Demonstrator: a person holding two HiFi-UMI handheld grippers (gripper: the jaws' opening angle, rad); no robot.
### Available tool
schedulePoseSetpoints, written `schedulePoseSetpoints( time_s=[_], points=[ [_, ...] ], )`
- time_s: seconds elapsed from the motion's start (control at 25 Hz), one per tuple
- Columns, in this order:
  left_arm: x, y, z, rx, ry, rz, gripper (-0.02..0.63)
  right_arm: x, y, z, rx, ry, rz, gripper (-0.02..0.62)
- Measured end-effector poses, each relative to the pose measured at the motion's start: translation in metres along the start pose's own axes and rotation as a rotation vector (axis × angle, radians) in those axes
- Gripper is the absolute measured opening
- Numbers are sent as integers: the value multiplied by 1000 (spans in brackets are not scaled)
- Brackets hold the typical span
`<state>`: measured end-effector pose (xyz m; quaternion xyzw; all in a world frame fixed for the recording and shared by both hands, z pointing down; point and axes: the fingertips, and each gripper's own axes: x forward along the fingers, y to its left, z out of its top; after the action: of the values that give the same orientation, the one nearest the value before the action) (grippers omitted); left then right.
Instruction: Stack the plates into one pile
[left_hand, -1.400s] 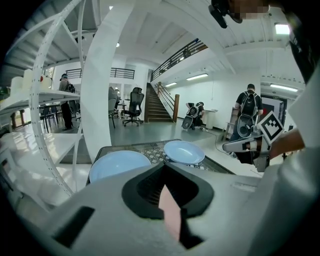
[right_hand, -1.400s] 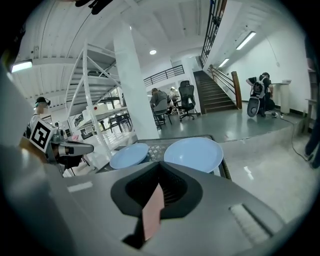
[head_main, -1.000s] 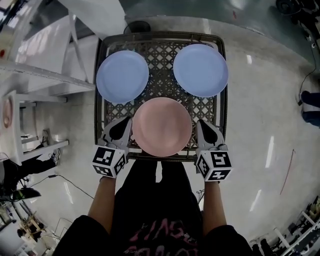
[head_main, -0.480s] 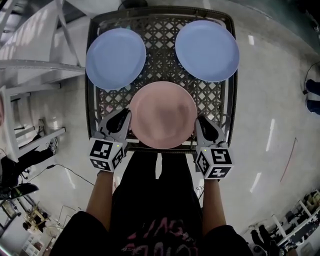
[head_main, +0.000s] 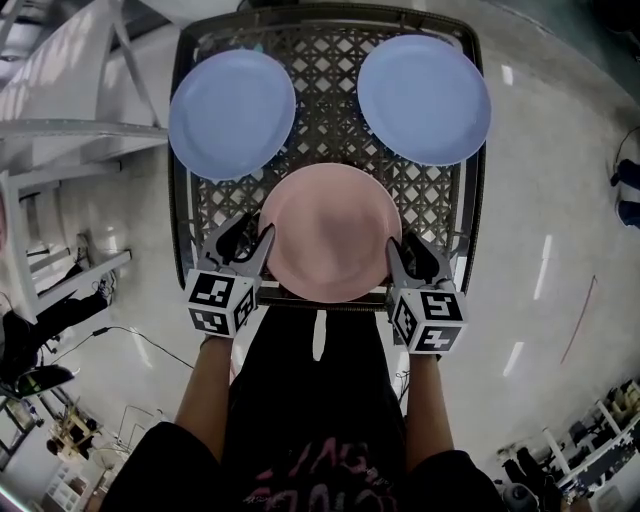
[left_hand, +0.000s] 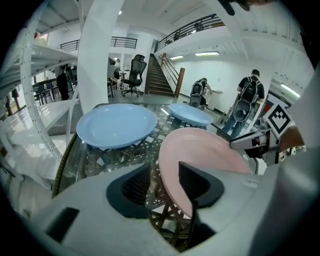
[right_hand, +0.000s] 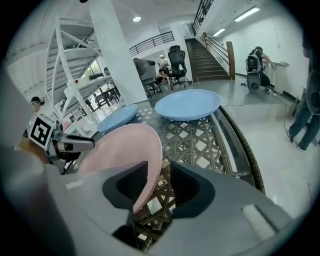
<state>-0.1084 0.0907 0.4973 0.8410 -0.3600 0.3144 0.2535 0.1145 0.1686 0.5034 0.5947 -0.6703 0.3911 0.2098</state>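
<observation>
A pink plate (head_main: 330, 232) lies at the near edge of the woven lattice table (head_main: 330, 140). Two blue plates sit behind it, one at far left (head_main: 232, 113) and one at far right (head_main: 424, 84). My left gripper (head_main: 250, 237) is at the pink plate's left rim and my right gripper (head_main: 408, 250) at its right rim. Both sets of jaws have just been opening and now stand open. In the left gripper view the pink plate's (left_hand: 200, 150) rim runs into the gap of the left gripper (left_hand: 165, 172), unpressed. The right gripper (right_hand: 159, 175) likewise straddles the pink plate's (right_hand: 130, 145) rim.
A white metal shelf frame (head_main: 60, 130) stands left of the table. The table's dark rim (head_main: 180, 230) runs close outside the left gripper. Cables lie on the glossy floor (head_main: 130, 345). People stand far off by a staircase (left_hand: 250, 95).
Both grippers have sunk toward the table and spread their jaws from shut to open, so the pink plate's rim now sits inside each gap. The plates have not moved.
</observation>
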Motion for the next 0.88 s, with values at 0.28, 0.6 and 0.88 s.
schedulePoseSetpoints(
  time_s=[0.28, 0.6, 0.88],
  points=[
    [10, 0, -13, 13, 52, 21, 150, 10, 2, -5, 10, 45, 2, 155],
    [17, 0, -16, 67, 85, 36, 55, 19, 5, -11, -21, 85, 19, 96],
    [15, -1, -13, 12, 51, 35, 41, 18, 0, -10, -11, 79, 2, 57]
  ],
)
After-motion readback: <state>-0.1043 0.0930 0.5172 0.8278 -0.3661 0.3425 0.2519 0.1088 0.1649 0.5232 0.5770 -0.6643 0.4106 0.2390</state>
